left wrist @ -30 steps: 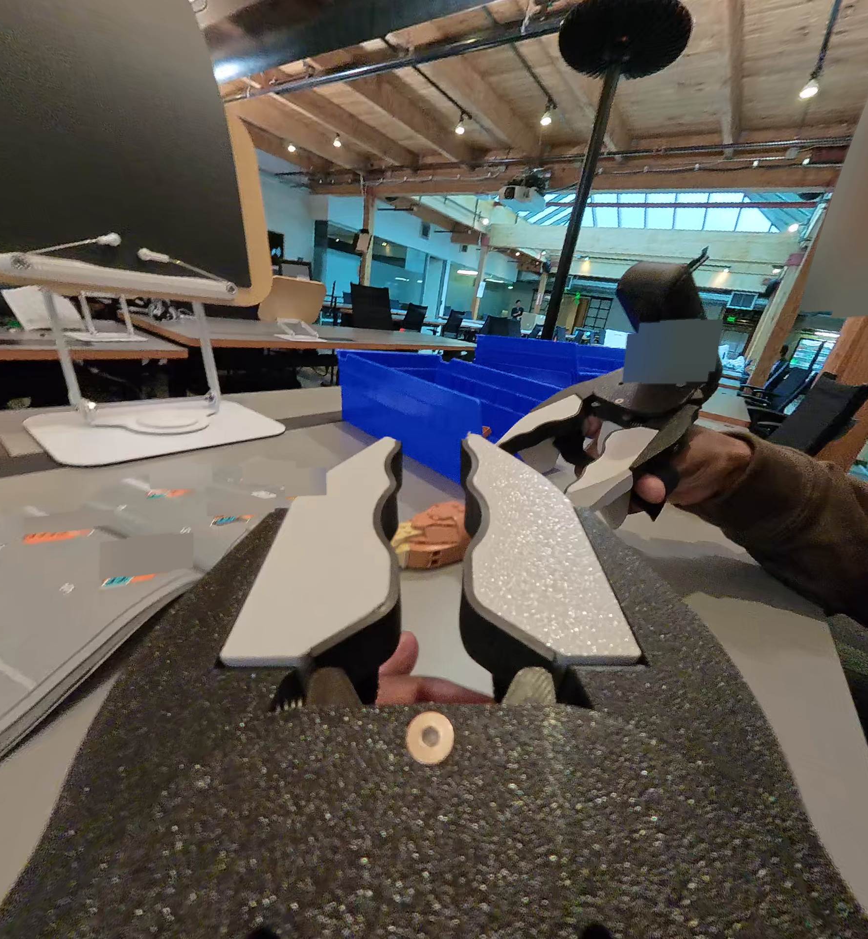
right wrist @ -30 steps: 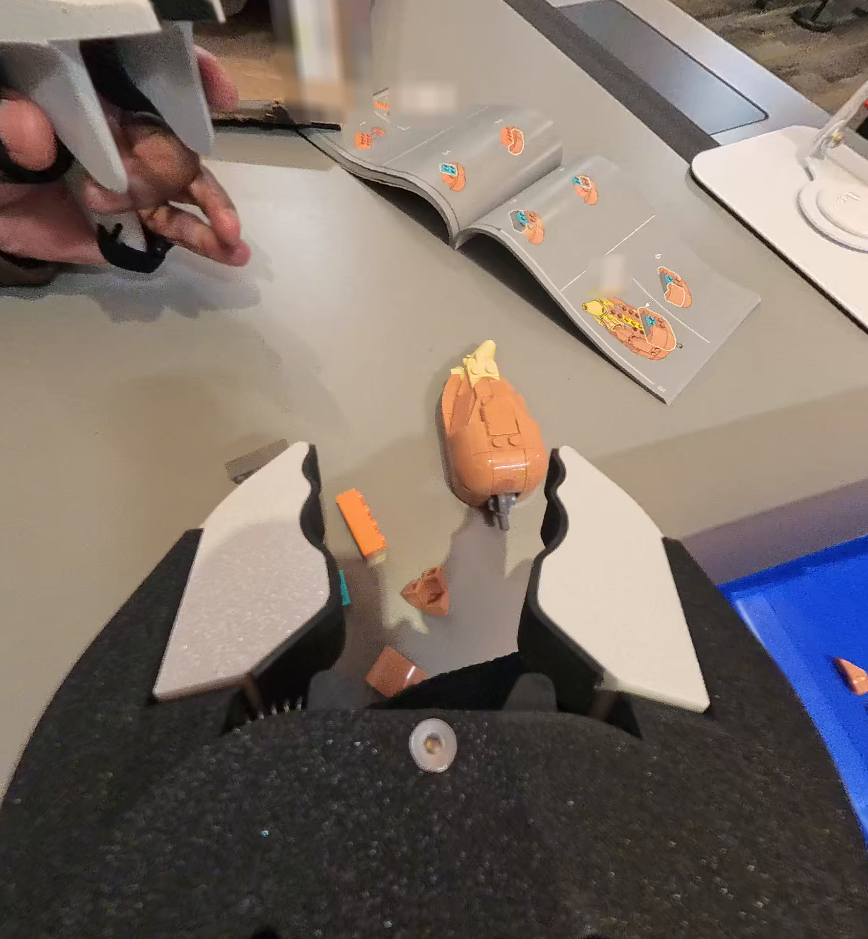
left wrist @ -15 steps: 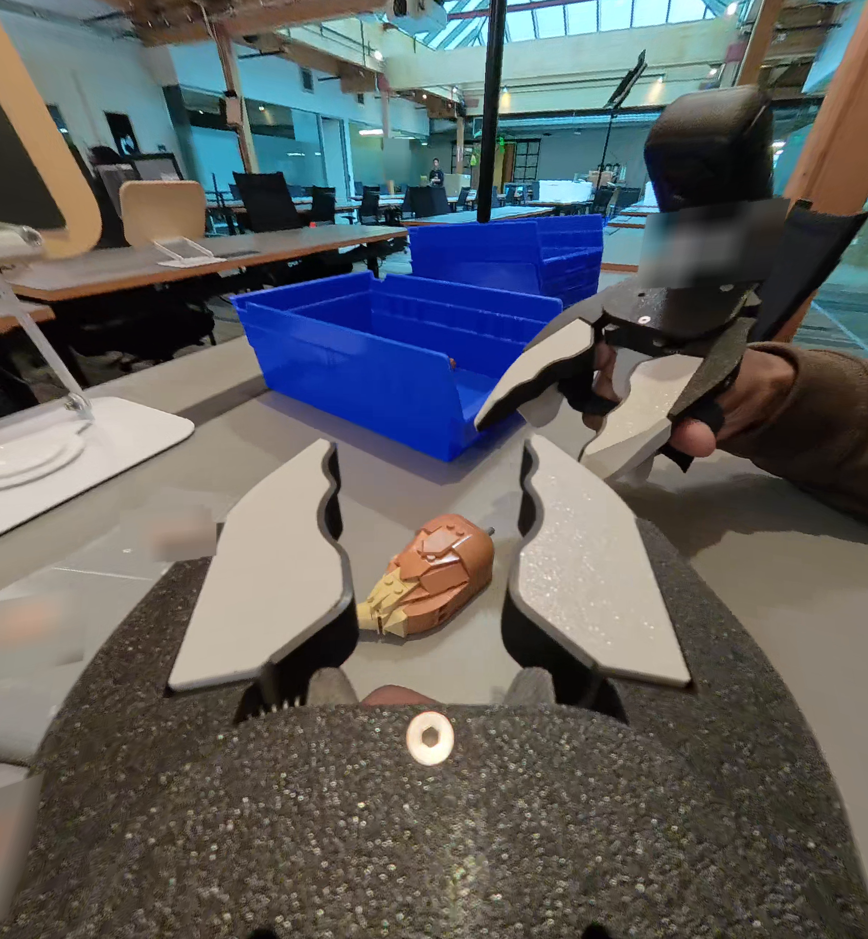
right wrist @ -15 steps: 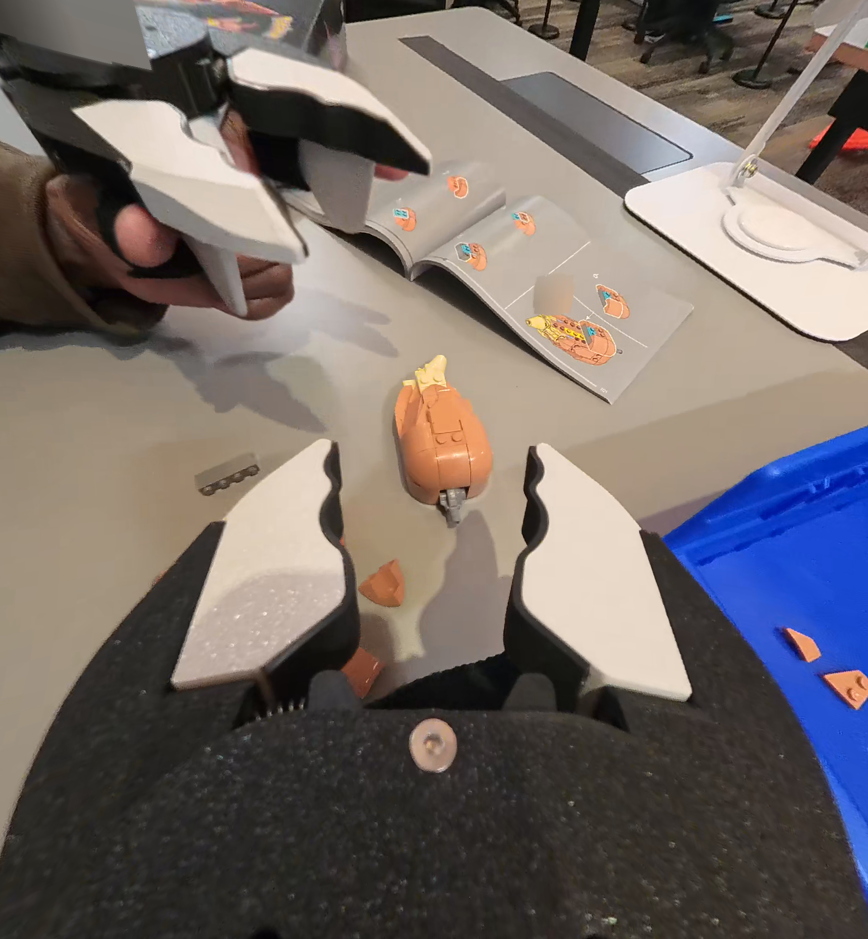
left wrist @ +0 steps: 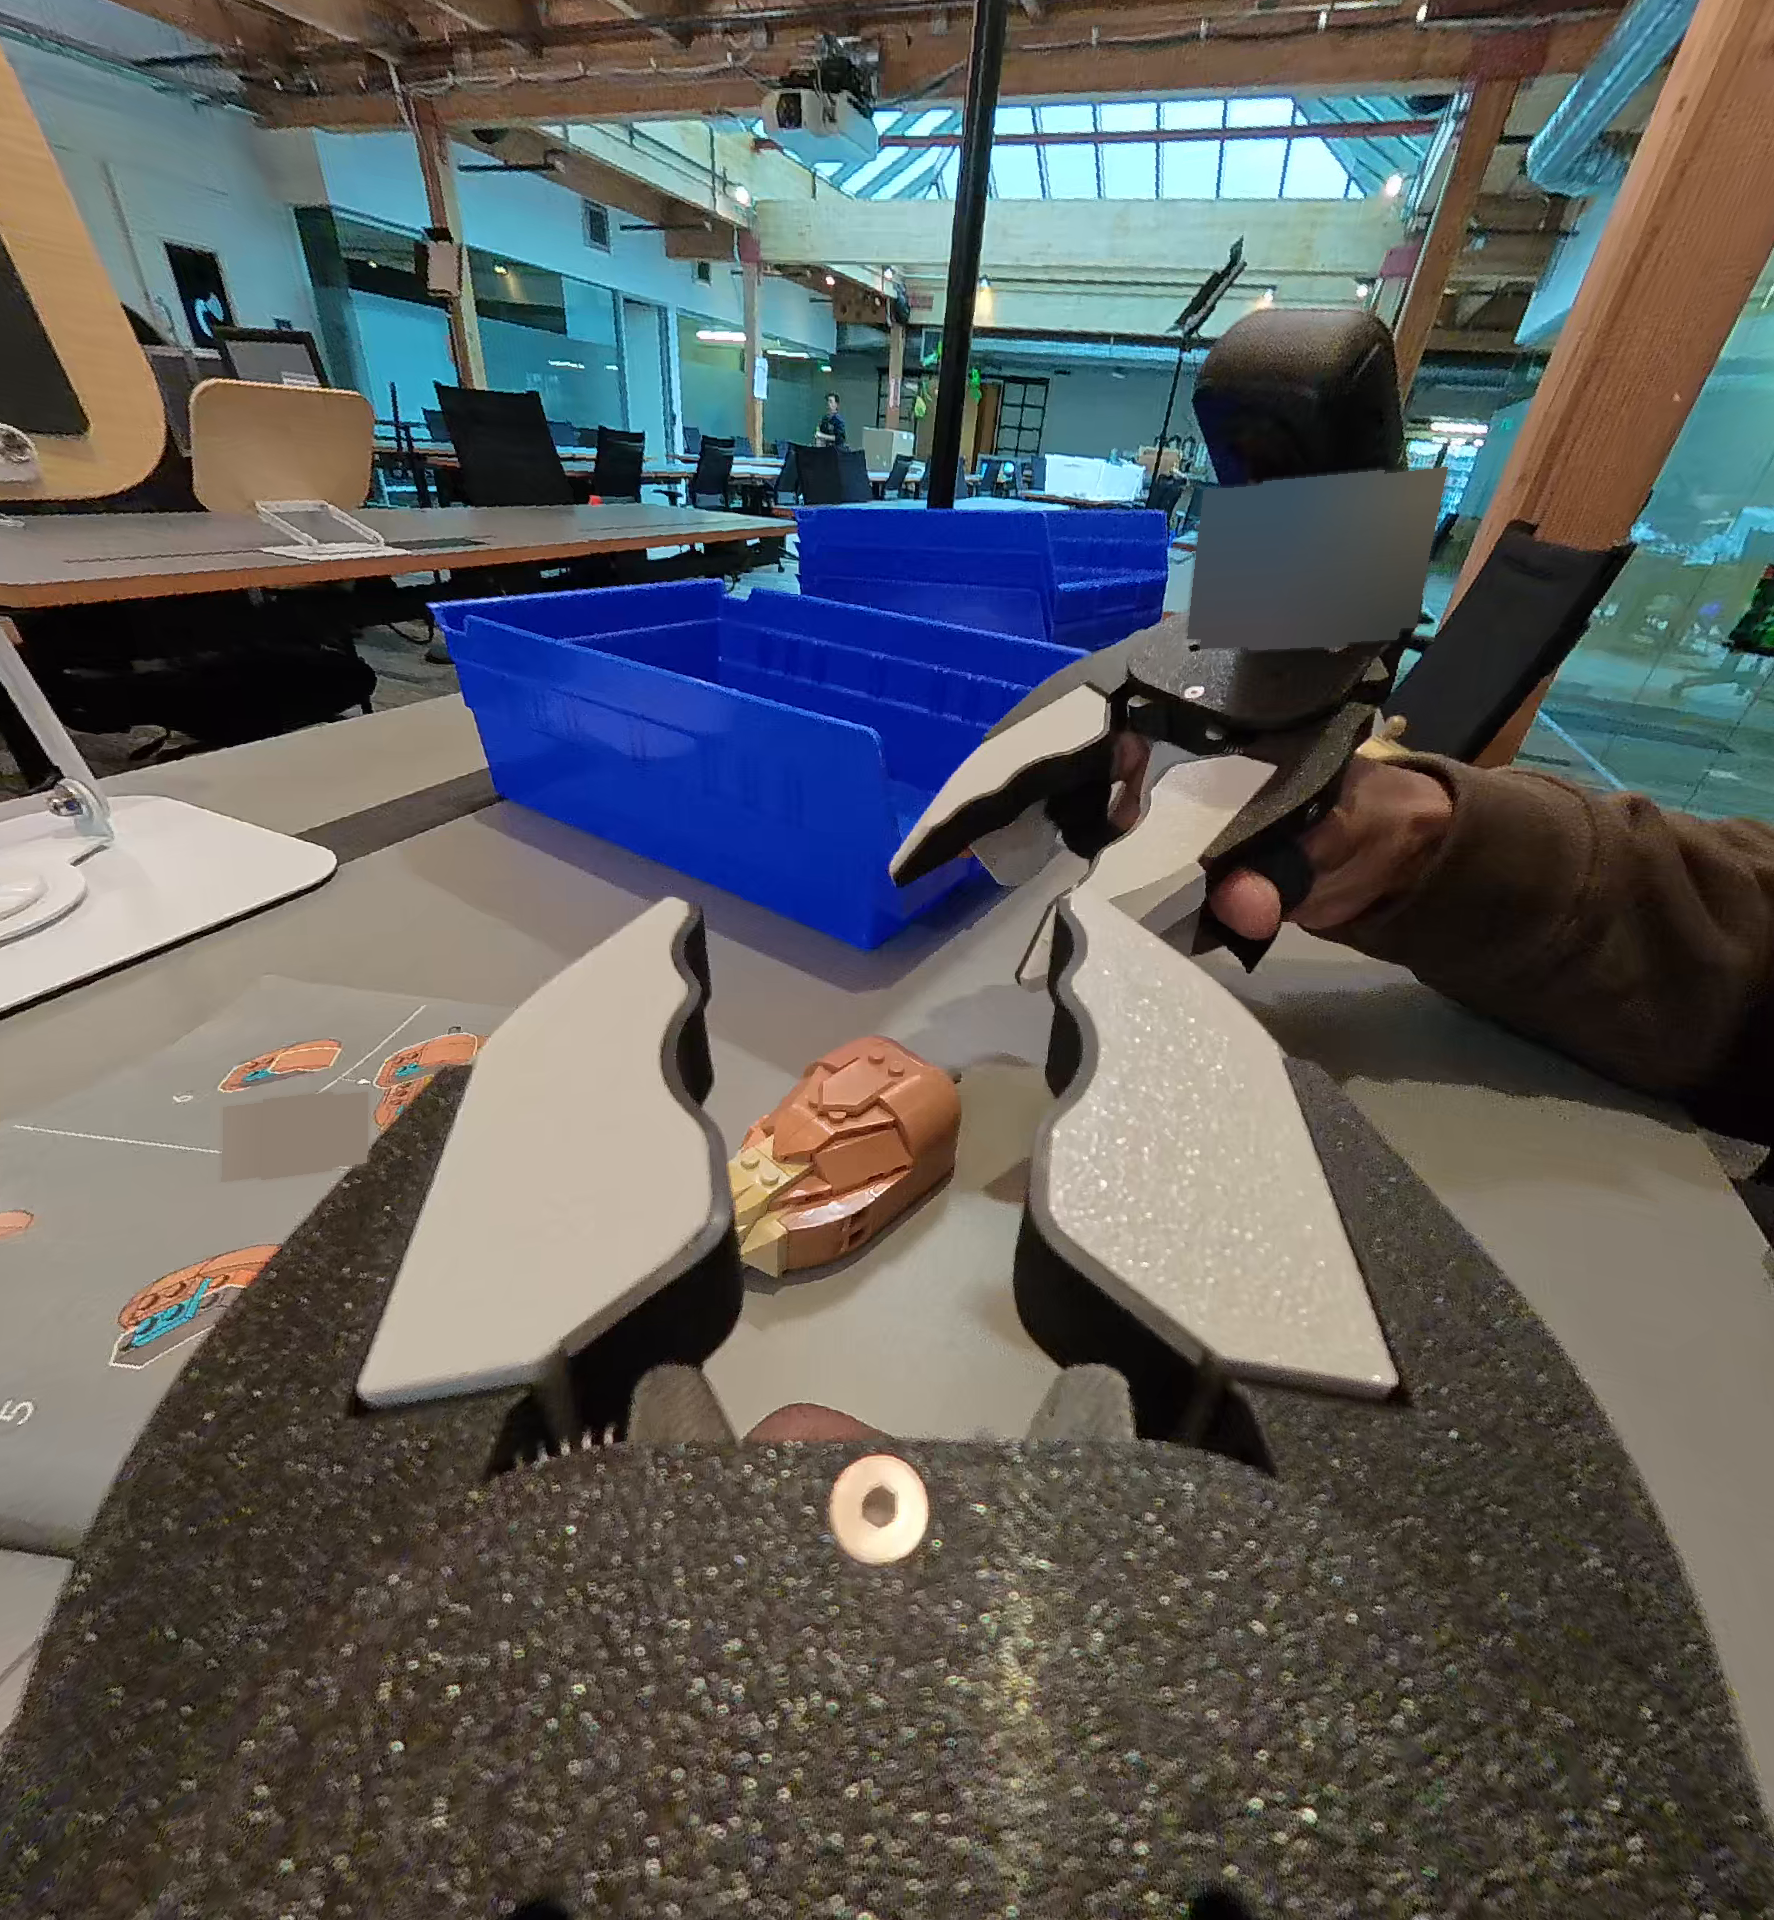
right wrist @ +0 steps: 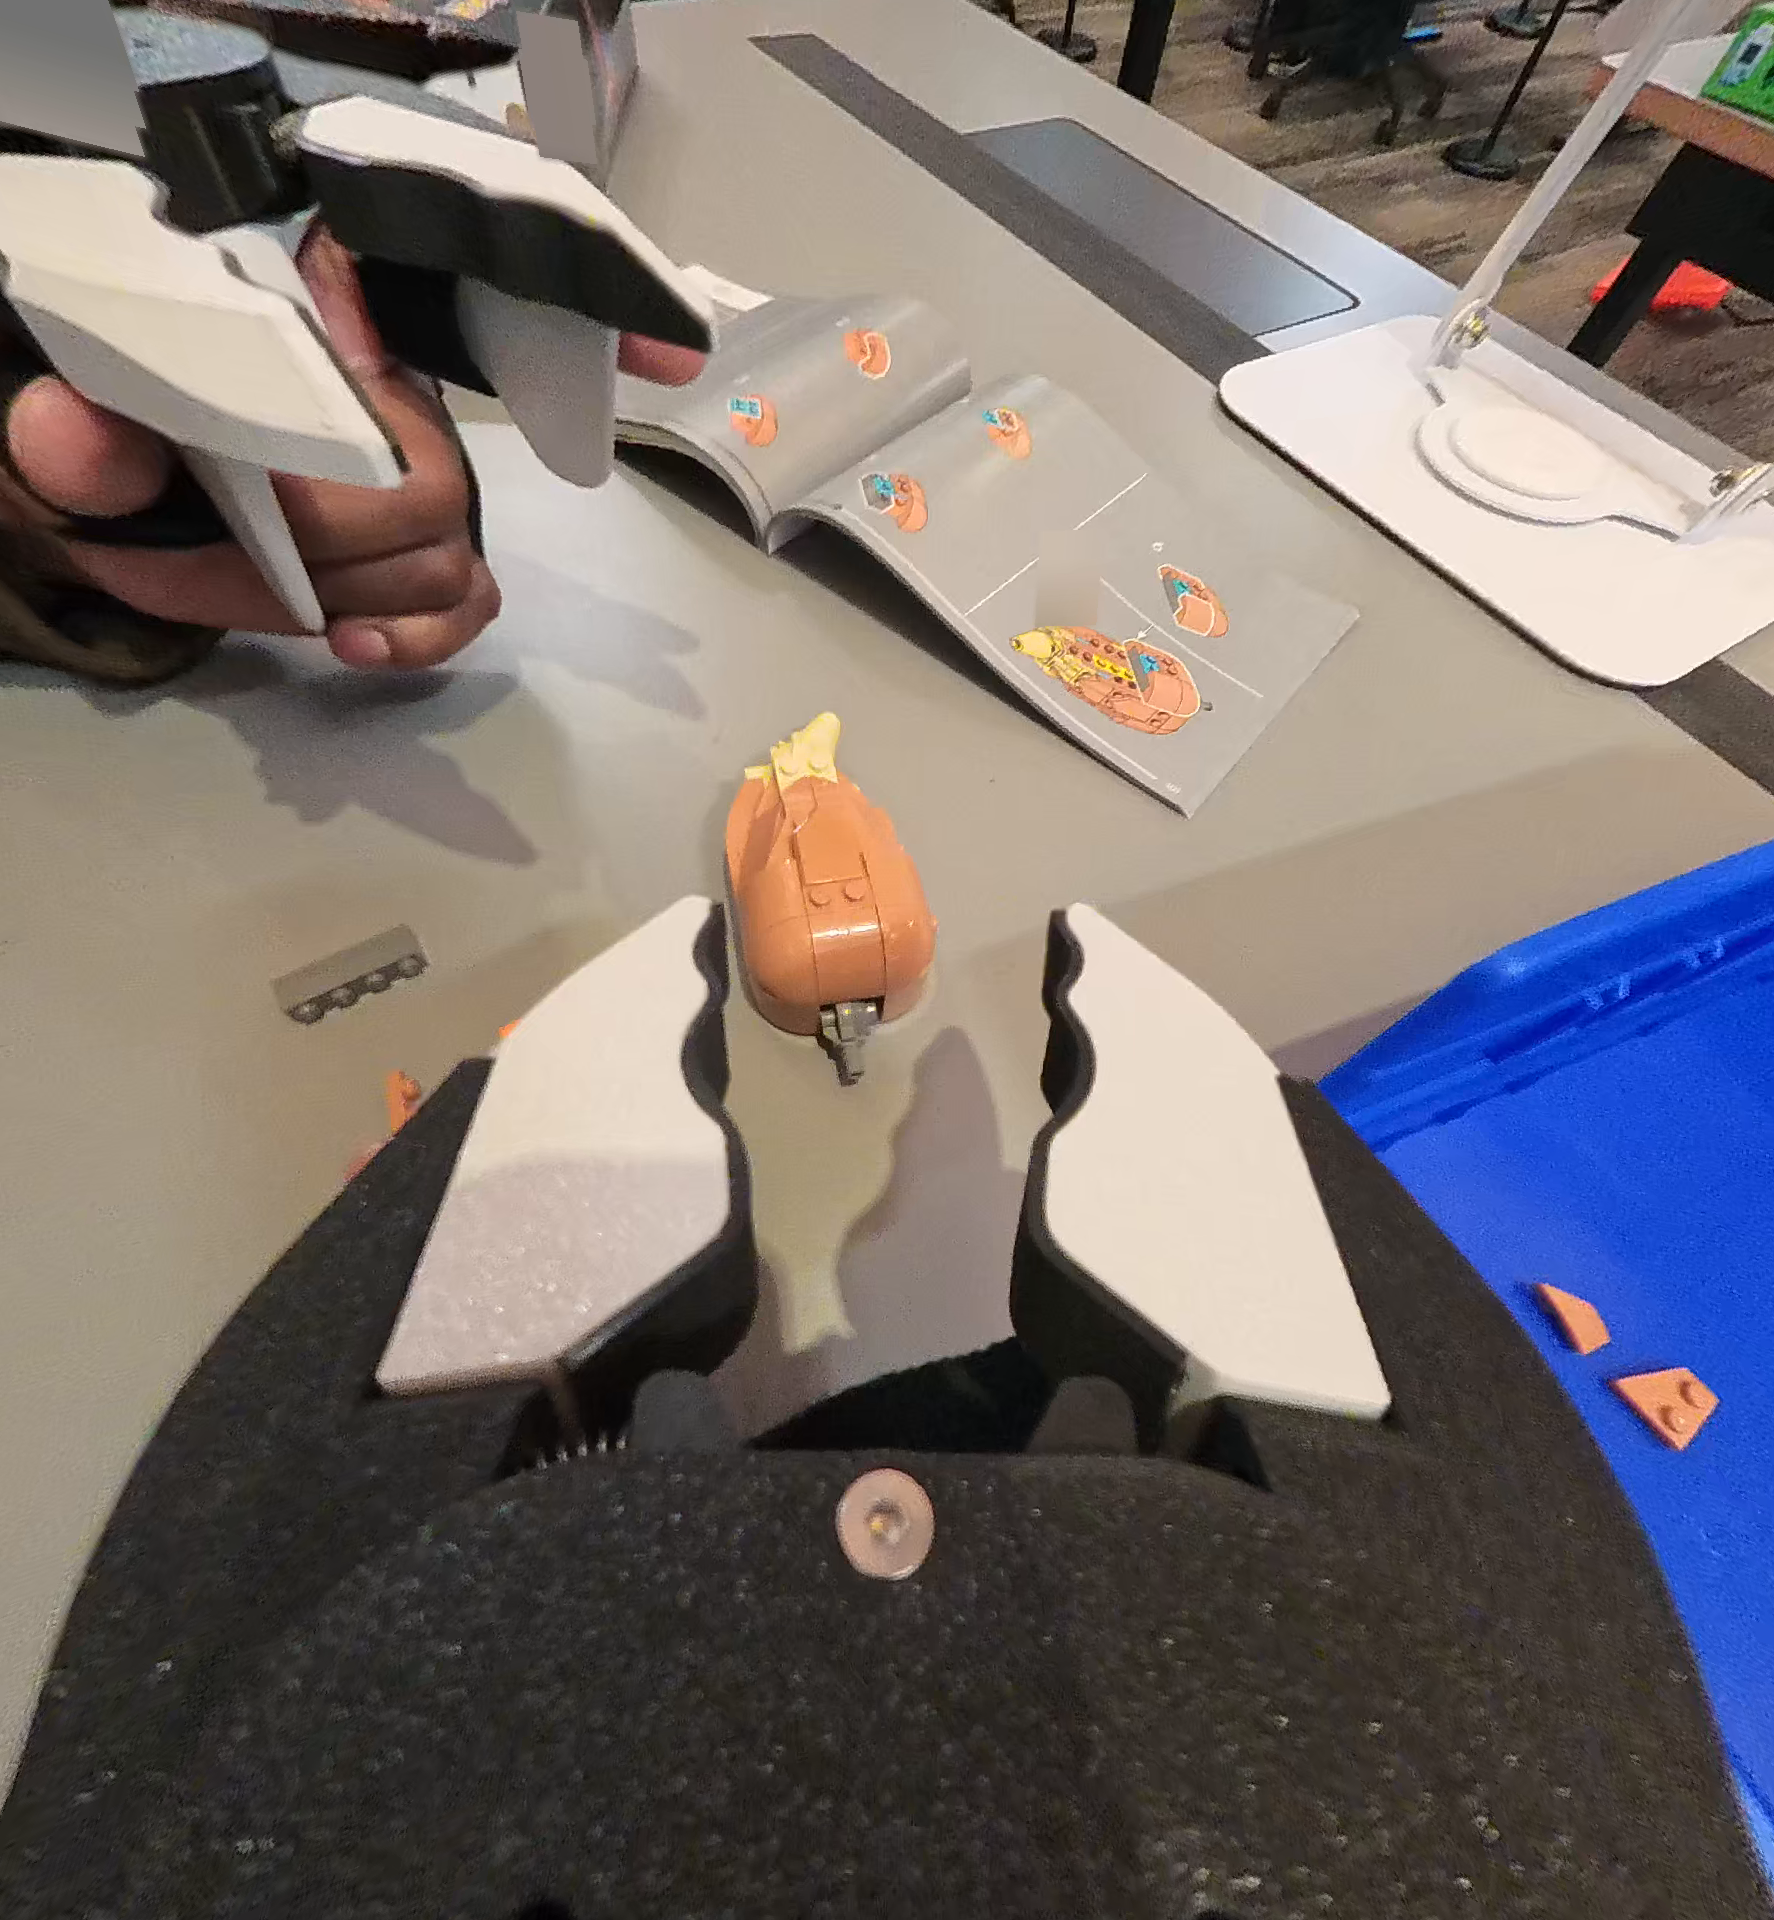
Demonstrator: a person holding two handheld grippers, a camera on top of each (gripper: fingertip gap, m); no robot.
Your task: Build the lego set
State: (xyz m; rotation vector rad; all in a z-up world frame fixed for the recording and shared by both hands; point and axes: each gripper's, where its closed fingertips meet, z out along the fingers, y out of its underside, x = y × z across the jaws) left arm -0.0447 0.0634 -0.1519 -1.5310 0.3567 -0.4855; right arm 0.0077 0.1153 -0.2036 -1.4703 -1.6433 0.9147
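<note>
Jaws of both grippers gape around lego model, seemingly untouched.

lego model 1 | grey brick 1 | orange wedges in bin 2 | booklet 1 | grippers 2

Showing pale grey, wavy-edged fingers on black speckled bodies — left gripper and right gripper alike. Carrying one round metal screw centred just behind the fingers. Wearing a brown sleeve — behind the right gripper's handle.
</note>
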